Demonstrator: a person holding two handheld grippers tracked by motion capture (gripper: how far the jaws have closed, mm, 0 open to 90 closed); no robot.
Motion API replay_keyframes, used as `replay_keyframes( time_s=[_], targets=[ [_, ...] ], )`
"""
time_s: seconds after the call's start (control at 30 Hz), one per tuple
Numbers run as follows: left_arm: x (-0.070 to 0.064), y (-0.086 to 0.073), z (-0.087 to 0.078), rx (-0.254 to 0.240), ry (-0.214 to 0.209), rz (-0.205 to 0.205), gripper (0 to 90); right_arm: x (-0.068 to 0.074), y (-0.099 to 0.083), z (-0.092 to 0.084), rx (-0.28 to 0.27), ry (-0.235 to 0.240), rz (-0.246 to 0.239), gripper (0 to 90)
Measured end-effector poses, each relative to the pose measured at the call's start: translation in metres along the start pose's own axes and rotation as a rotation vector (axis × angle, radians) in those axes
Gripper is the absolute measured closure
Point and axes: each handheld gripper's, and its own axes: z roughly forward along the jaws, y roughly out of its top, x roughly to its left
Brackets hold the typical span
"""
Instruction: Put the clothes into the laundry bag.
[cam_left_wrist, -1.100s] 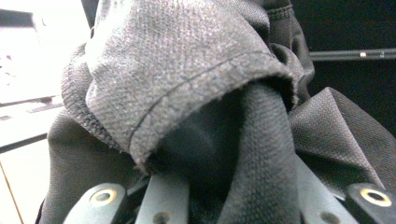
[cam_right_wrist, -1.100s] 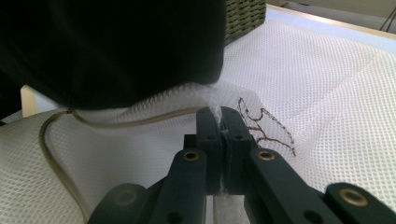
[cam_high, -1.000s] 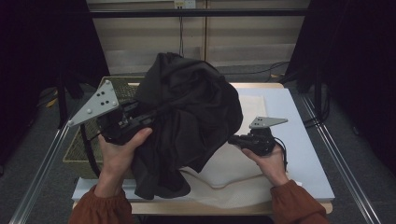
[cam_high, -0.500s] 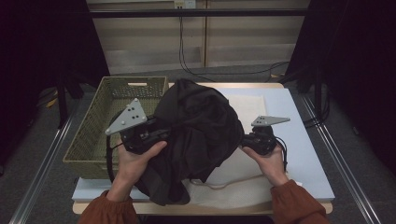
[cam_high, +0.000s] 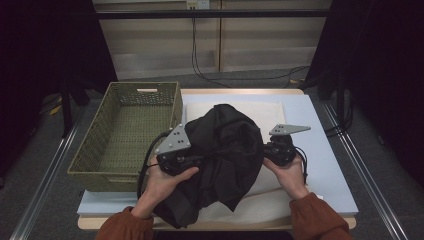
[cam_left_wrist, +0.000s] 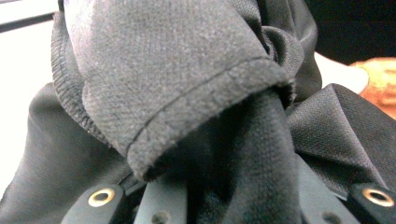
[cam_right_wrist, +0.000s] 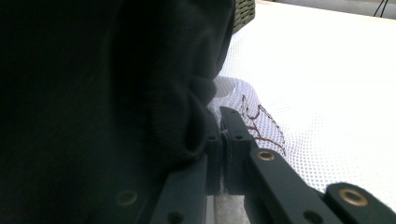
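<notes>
The black garment (cam_high: 225, 150) hangs bunched between both grippers, just right of the woven basket (cam_high: 125, 132), above the white mesh cloth (cam_high: 267, 112) on the table. The left gripper (cam_high: 192, 161) and right gripper (cam_high: 265, 150) each have jaws clenched on a fold of fabric. The step in hand appears to be laying it down; next, I judge, lower it flat and spread it.
</notes>
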Motion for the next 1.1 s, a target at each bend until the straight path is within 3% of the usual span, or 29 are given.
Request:
replay_keyframes(
  time_s=[0.23, 0.53, 0.67, 0.8, 0.97, 1.1],
  targets=[
    [-0.010, -0.007, 0.025, 0.059, -0.041, 0.035, 76.1, -0.001, -0.001, 0.001, 0.009, -0.002, 0.000, 88.4],
    [-0.019, -0.024, 0.053, 0.111, -0.072, 0.033, 75.6, -0.003, -0.003, 0.003, 0.013, -0.009, 0.015, 88.8],
    [-0.024, -0.032, 0.064, 0.141, -0.072, 0.072, 75.3, -0.003, -0.004, 0.004, 0.024, -0.016, 0.014, 88.8],
    [-0.024, -0.039, 0.072, 0.143, -0.099, 0.038, 74.9, -0.004, -0.005, 0.005, 0.030, -0.020, 0.012, 88.8],
    [-0.025, -0.044, 0.079, 0.171, -0.121, 0.039, 74.5, -0.004, -0.005, 0.006, 0.033, -0.023, 0.012, 88.9],
    [-0.037, -0.054, 0.095, 0.238, -0.114, 0.098, 74.4, -0.003, -0.004, 0.007, 0.030, -0.030, 0.010, 89.0]
  ],
)
